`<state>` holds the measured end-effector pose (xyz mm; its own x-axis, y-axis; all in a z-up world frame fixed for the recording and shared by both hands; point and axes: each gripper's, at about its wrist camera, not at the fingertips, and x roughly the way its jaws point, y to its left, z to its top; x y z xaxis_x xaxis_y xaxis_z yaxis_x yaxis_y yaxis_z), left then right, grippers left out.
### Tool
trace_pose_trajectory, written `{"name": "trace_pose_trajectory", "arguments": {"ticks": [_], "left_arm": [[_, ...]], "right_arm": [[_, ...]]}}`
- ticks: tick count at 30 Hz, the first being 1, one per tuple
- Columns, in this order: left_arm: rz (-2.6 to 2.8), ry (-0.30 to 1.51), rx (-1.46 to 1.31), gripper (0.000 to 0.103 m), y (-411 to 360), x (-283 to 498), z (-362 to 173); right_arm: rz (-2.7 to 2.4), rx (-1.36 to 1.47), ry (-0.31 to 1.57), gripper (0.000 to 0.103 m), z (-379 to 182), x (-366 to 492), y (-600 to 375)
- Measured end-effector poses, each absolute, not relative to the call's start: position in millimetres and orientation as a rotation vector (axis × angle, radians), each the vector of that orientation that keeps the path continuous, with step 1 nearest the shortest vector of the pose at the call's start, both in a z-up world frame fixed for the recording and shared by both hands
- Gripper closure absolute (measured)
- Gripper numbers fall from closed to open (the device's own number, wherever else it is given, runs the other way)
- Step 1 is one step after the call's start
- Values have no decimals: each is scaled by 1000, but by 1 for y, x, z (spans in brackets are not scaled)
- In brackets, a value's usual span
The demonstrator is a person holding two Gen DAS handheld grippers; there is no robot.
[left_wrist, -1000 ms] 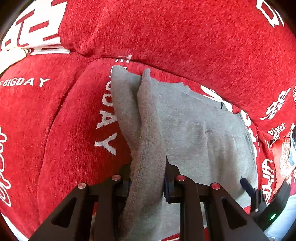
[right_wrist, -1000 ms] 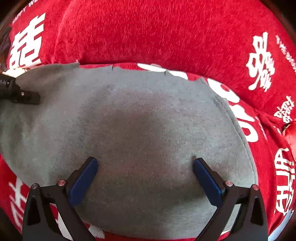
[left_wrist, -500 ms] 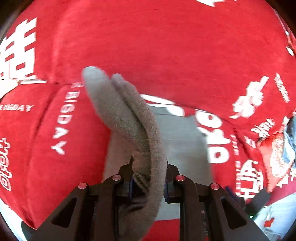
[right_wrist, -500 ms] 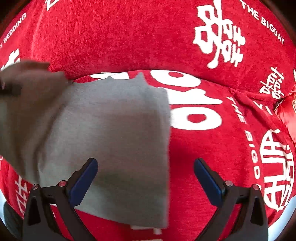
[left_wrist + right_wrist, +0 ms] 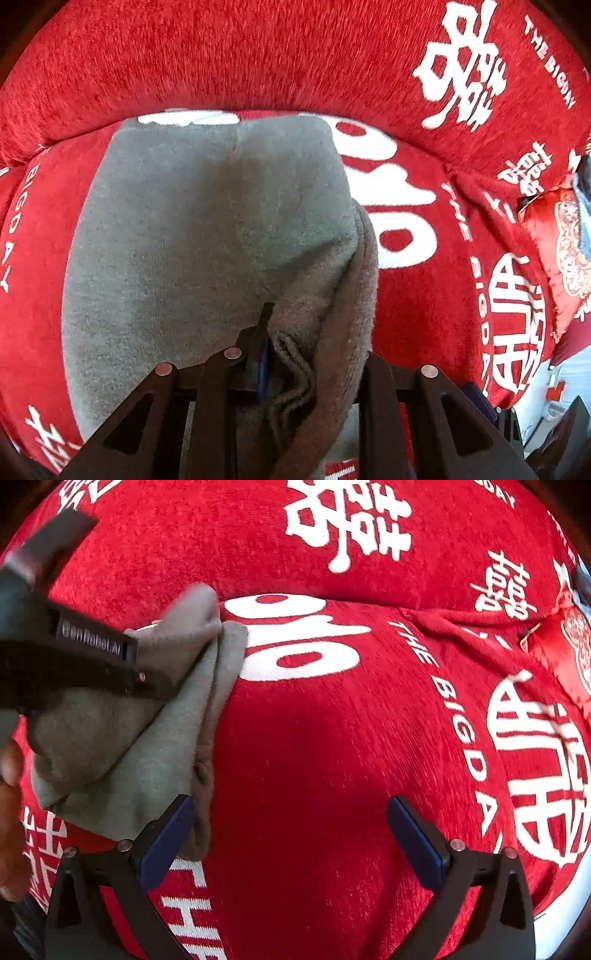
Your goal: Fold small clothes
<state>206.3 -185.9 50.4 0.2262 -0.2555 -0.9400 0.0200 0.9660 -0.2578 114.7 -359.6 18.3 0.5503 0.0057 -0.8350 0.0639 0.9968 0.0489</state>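
Note:
A small grey garment [image 5: 207, 236] lies on a red sofa seat [image 5: 424, 288], with one side doubled over on itself. My left gripper [image 5: 314, 369] is shut on the garment's folded edge at its right side, the cloth bunched between the fingers. In the right wrist view the garment [image 5: 147, 746] sits at the left, with the left gripper [image 5: 92, 657] clamped on it. My right gripper [image 5: 291, 834] is open and empty, over bare red seat just right of the garment; its left fingertip [image 5: 166, 834] is beside the cloth's edge.
The red sofa backrest [image 5: 258, 55] with white printed characters rises behind the seat. A red patterned cushion [image 5: 561, 251] lies at the far right. A strip of pale floor [image 5: 569, 373] shows past the seat's right edge.
My left gripper carried the grey edge up and over to the right, folding the garment onto itself. My right gripper came off the garment and moved right over bare seat.

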Motion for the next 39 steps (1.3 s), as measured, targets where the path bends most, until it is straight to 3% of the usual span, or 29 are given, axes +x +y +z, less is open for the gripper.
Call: {"name": "trace_pose_trajectory", "arguments": {"ticks": [4, 5, 8, 9, 18, 25, 32, 33, 35, 36, 39], "left_arm": [[-217, 1350, -230, 79, -177, 207, 60], [-224, 1359, -225, 74, -175, 207, 62], [-280, 1378, -299, 32, -163, 203, 75], [-285, 1360, -343, 27, -157, 200, 82], [-306, 1252, -311, 27, -109, 174, 119], [-99, 1257, -321, 27, -39, 154, 81], [-99, 1281, -314, 27, -44, 141, 61], [-102, 1281, -310, 27, -43, 138, 60], [-111, 1288, -298, 27, -44, 138, 59], [-123, 1293, -291, 26, -46, 136, 58], [-152, 1316, -253, 26, -54, 130, 51]], "right_arm": [[-19, 97, 974, 0, 21, 112, -359], [-10, 103, 969, 0, 23, 113, -359], [24, 138, 948, 0, 31, 112, -358], [30, 143, 943, 0, 33, 111, -358], [189, 239, 905, 0, 54, 92, -360], [354, 160, 791, 0, 93, 82, -323], [436, 96, 753, 2, 111, 119, -277], [431, 83, 791, 10, 101, 129, -272], [422, 76, 878, 38, 80, 140, -273], [413, 80, 943, 61, 65, 144, -276], [401, 153, 1033, 72, 32, 137, -302]]}}
